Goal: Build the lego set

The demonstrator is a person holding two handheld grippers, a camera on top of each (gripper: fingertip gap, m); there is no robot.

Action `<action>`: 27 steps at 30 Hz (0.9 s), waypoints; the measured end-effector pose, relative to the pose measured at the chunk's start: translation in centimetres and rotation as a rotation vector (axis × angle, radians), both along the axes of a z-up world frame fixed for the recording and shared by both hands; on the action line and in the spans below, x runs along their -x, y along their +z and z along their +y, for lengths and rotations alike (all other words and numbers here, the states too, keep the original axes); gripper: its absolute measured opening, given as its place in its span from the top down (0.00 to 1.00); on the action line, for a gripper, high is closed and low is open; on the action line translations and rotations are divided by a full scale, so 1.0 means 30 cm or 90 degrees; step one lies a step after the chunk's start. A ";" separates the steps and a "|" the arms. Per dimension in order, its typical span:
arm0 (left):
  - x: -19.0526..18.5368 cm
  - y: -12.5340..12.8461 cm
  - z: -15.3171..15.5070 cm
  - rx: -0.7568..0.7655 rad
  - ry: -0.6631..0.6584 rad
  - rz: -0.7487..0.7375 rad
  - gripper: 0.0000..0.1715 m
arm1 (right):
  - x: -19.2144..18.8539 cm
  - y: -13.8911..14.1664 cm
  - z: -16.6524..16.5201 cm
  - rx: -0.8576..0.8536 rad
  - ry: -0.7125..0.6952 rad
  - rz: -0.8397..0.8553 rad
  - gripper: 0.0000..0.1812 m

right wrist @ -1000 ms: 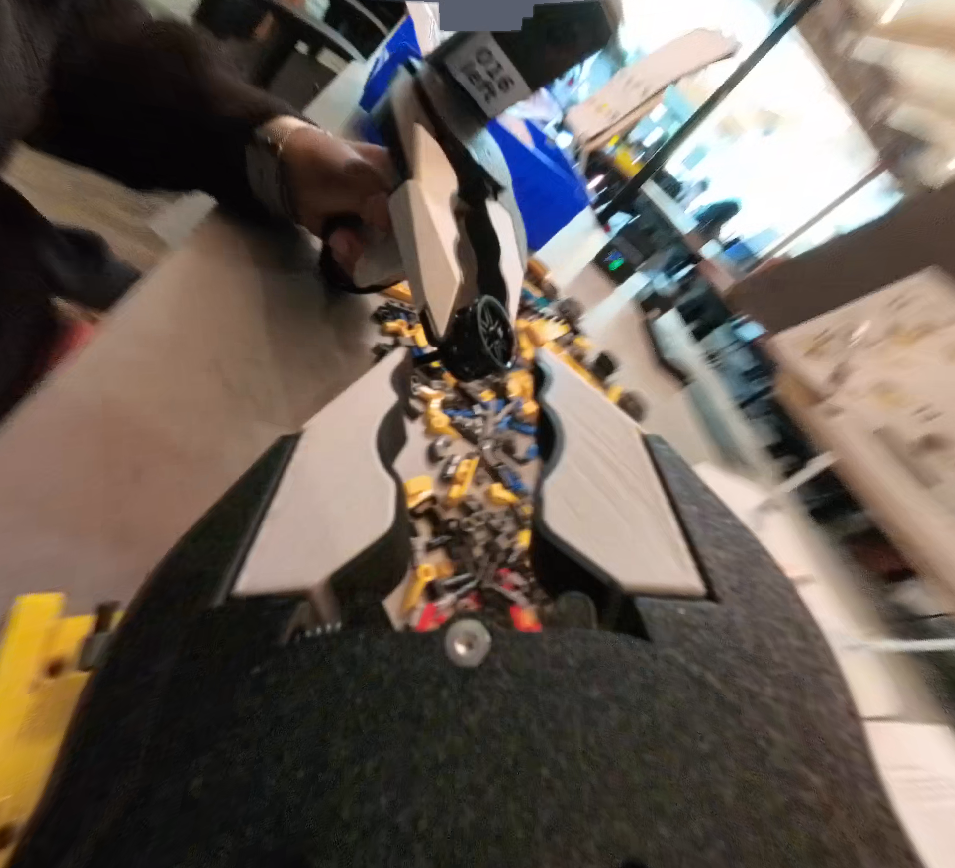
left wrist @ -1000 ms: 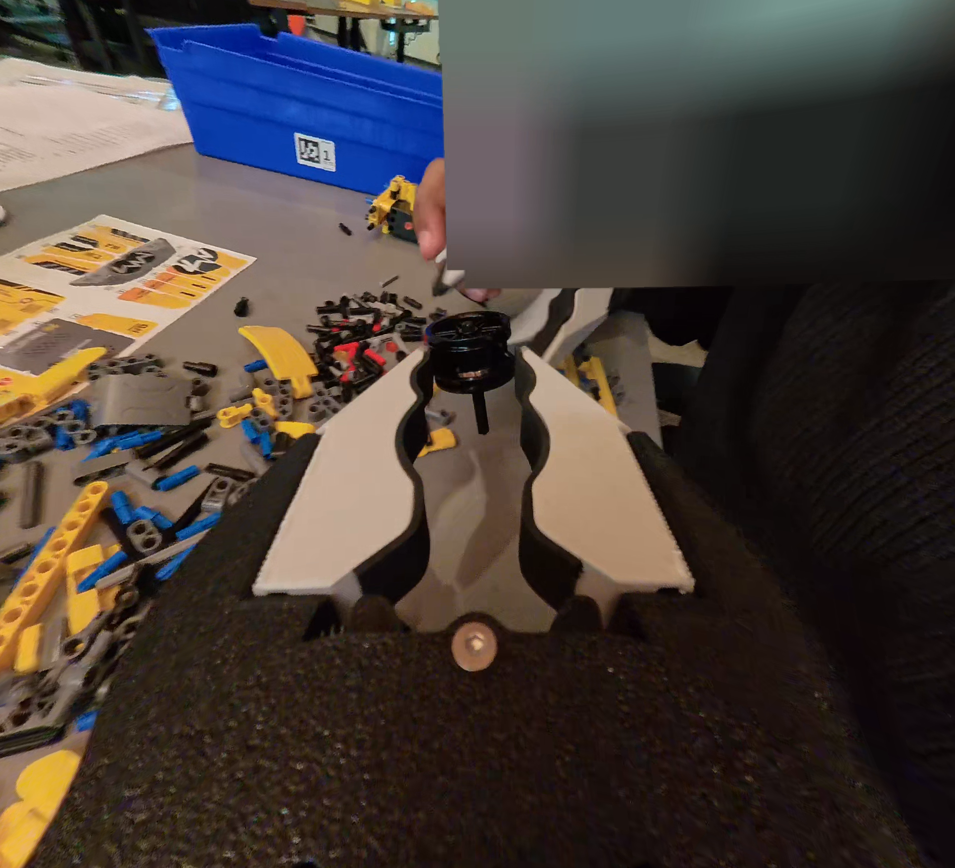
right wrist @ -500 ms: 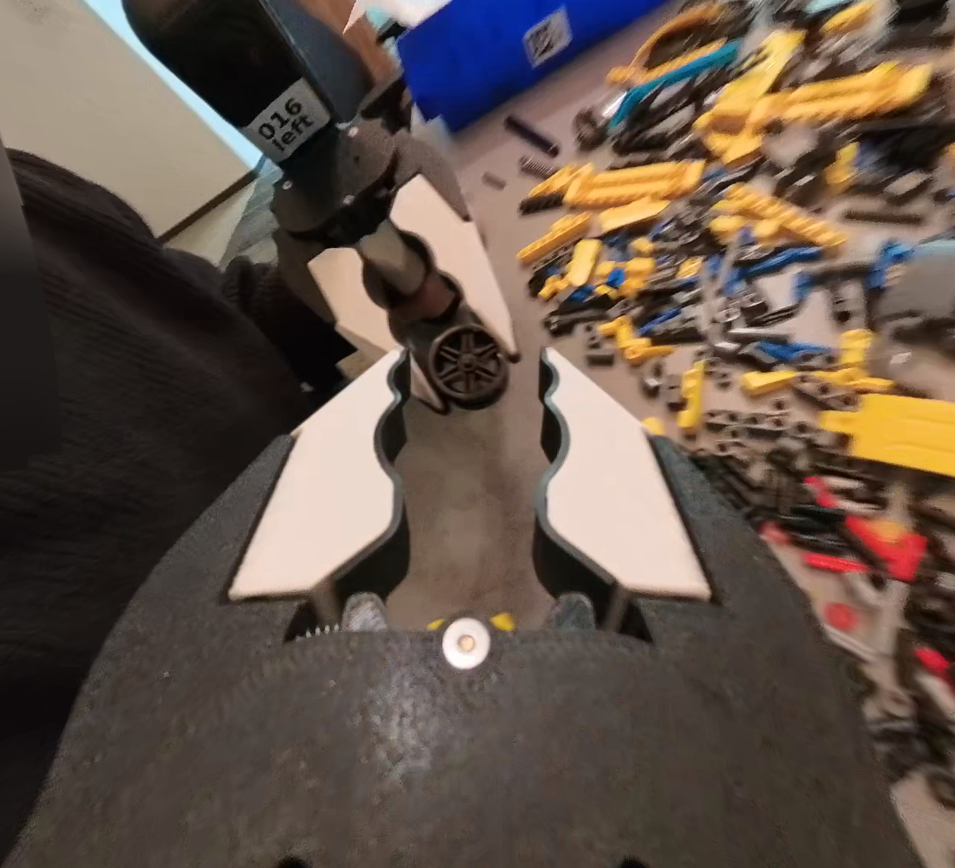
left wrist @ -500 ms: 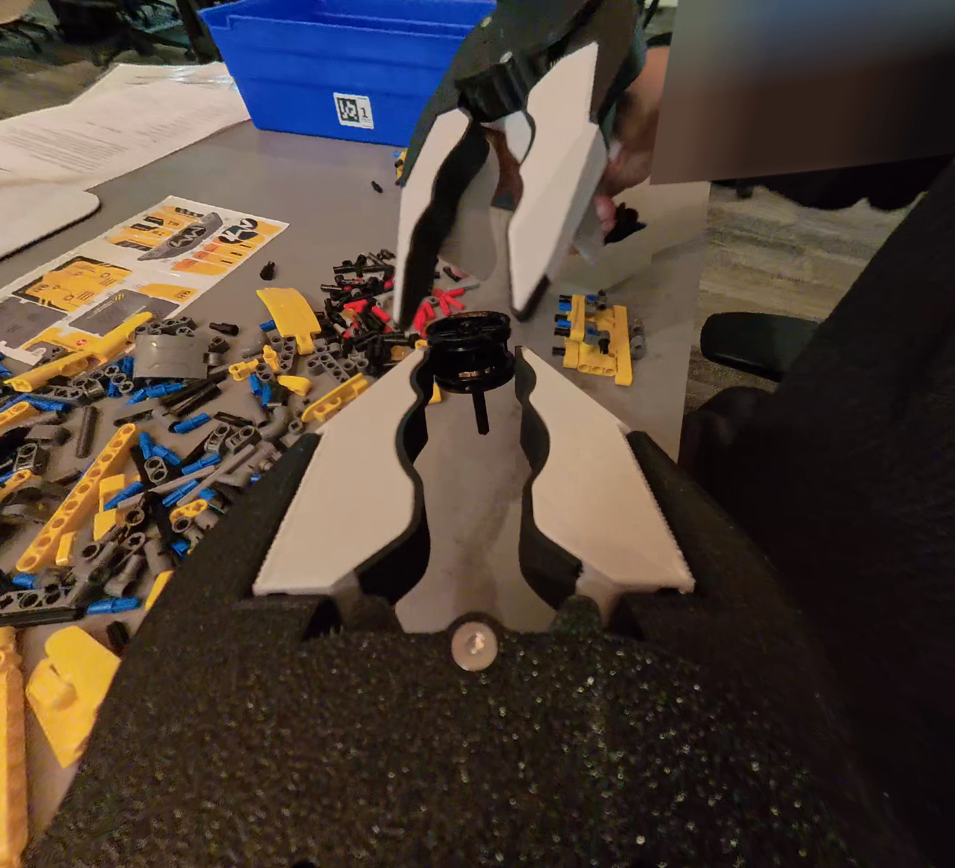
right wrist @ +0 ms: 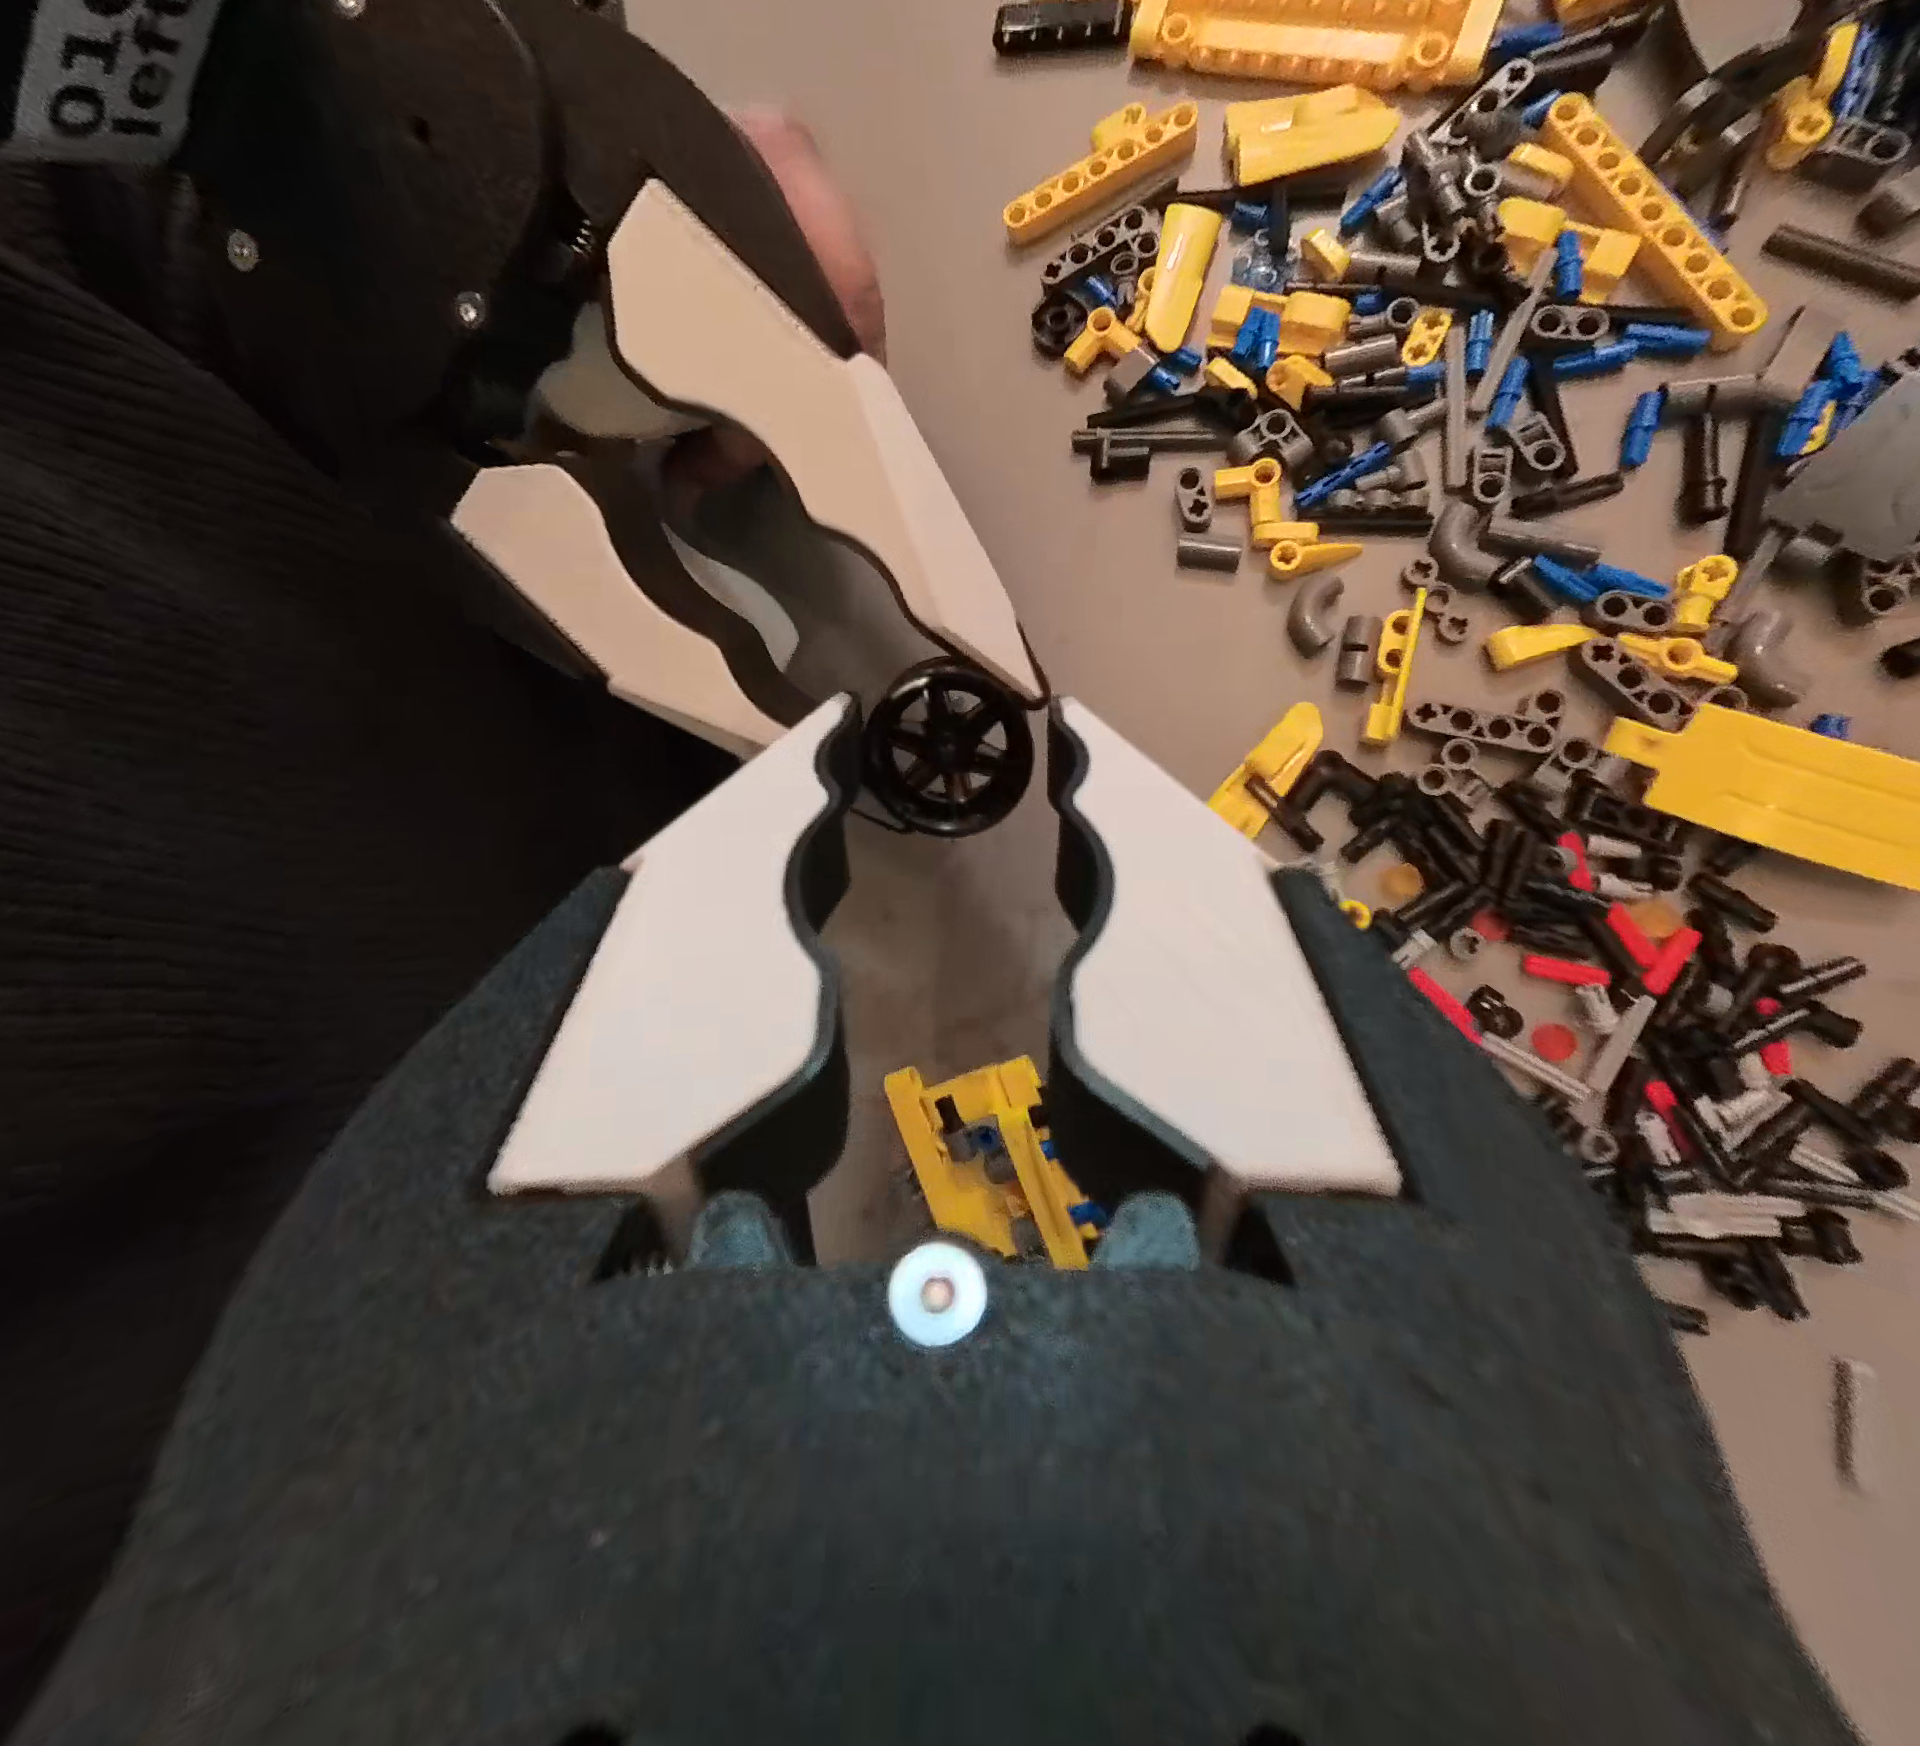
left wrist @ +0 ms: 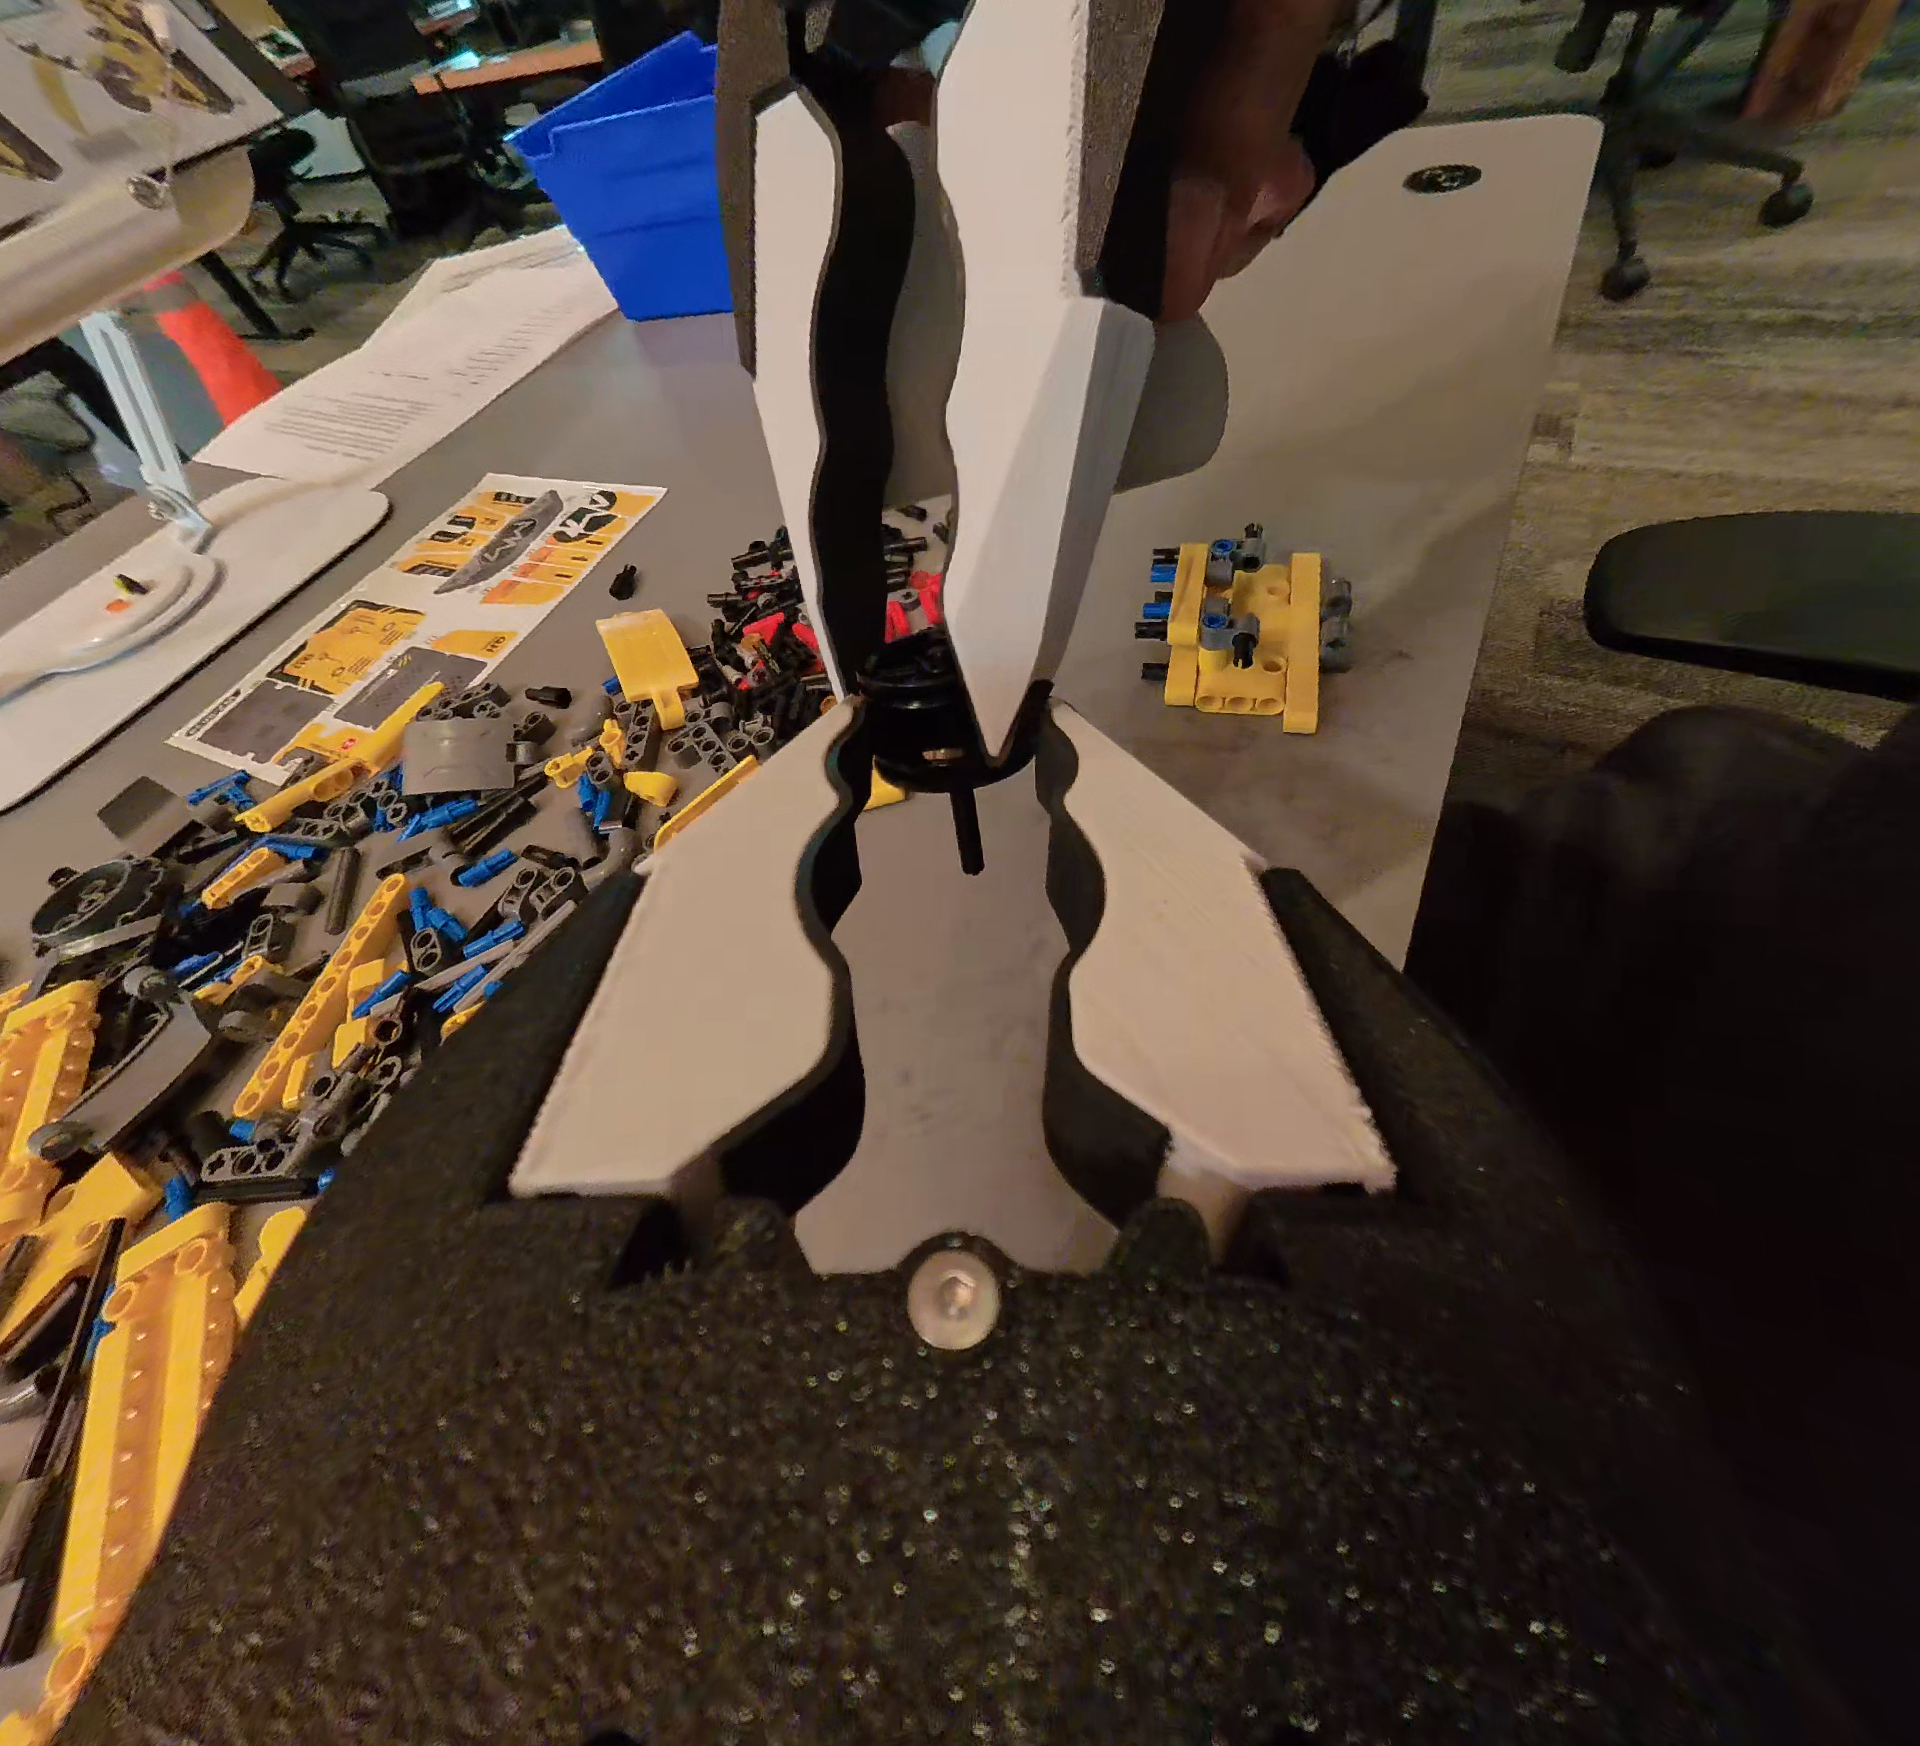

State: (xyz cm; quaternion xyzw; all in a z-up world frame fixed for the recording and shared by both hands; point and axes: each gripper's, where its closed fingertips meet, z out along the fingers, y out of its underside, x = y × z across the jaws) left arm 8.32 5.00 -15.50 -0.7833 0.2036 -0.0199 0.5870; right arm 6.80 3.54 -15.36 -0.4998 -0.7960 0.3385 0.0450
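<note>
A: Wheel (left wrist: 914,725) first: a small black spoked one, near frame centre in both views, pinched at the tips of the left gripper (left wrist: 940,730), with a thin black axle (left wrist: 968,829) sticking out of its hub.

B: And the right gripper (left wrist: 914,657)?

A: It comes down from the top of the left wrist view, jaws spread, tips straddling the wheel. Whether they touch it, I can't tell.

B: Why held up like that?

A: My guess: lifted off the grey table (left wrist: 1382,470), both sides stay reachable. The loose-parts pile (right wrist: 1507,449) fills the right of the right wrist view; a small yellow assembly (left wrist: 1242,642) sits right of centre, a sticker sheet (left wrist: 436,605) and blue bin (left wrist: 644,210) at upper left.
</note>
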 end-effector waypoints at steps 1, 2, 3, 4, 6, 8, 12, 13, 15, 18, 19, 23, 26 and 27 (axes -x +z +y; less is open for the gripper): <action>0.002 -0.001 0.000 0.002 0.003 0.000 0.83 | 0.001 -0.003 0.000 0.001 -0.003 -0.008 0.81; 0.003 -0.002 0.001 0.004 0.004 -0.004 0.83 | 0.002 -0.004 0.000 0.003 -0.006 -0.016 0.81; 0.006 0.001 0.001 0.002 0.007 -0.008 0.83 | 0.002 -0.004 -0.001 0.008 -0.009 -0.025 0.81; 0.010 0.007 0.000 -0.005 0.012 -0.011 0.83 | 0.004 -0.001 -0.003 0.015 -0.012 -0.031 0.82; 0.011 0.013 -0.003 -0.011 0.013 -0.014 0.83 | 0.005 0.004 -0.007 0.021 -0.011 -0.040 0.82; 0.011 0.015 -0.003 -0.016 0.017 -0.008 0.83 | 0.004 0.003 -0.008 0.016 -0.010 -0.047 0.82; 0.009 0.020 -0.004 -0.034 0.030 0.016 0.83 | -0.003 0.003 -0.011 0.013 -0.007 -0.065 0.82; 0.012 0.023 -0.003 -0.037 0.033 0.013 0.83 | -0.001 0.004 -0.011 0.015 -0.002 -0.067 0.82; 0.014 0.042 -0.009 -0.046 0.029 -0.031 0.82 | 0.001 0.018 -0.015 0.061 -0.016 -0.104 0.82; 0.058 0.085 -0.042 -0.054 0.040 -0.179 0.80 | 0.015 0.030 0.016 0.090 -0.057 -0.101 0.82; 0.078 0.096 -0.061 -0.055 0.042 -0.238 0.80 | 0.008 0.014 0.041 0.051 -0.057 -0.098 0.82; 0.192 0.163 -0.174 -0.132 0.045 -0.460 0.80 | -0.002 -0.017 0.086 -0.071 -0.053 -0.053 0.82; 0.236 0.192 -0.253 -0.186 0.008 -0.541 0.80 | -0.006 -0.044 0.099 -0.152 -0.047 -0.045 0.82; 0.244 0.194 -0.270 -0.195 -0.002 -0.555 0.81 | -0.012 -0.057 0.090 -0.155 -0.046 -0.061 0.82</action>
